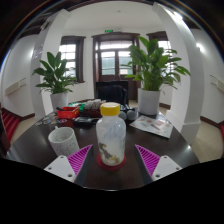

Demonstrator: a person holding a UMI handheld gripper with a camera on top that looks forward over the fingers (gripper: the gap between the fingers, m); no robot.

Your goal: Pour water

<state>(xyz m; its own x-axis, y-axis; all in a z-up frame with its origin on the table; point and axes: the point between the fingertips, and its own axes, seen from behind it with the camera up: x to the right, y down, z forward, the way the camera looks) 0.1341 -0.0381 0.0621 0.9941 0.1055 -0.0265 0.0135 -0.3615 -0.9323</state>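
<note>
Clear plastic was what the bottle was made of, and it had a yellow cap. It stood upright on the dark counter, between the two fingers of my hand-held gripper. The pink pads on my fingers were spread wide, and I could see a gap on each side of the bottle, so I was not squeezing it. The bottle had something whitish low down inside it, but I could not tell what it was.

A white cup stood on the counter just beside my left finger. Beyond the cup was a red thing that I could not make out well. Some papers lay on the counter past my right finger.

Two big green plants grew in pots at the far side, one on the left and one on the right. Behind them I saw windows with light coming in.
</note>
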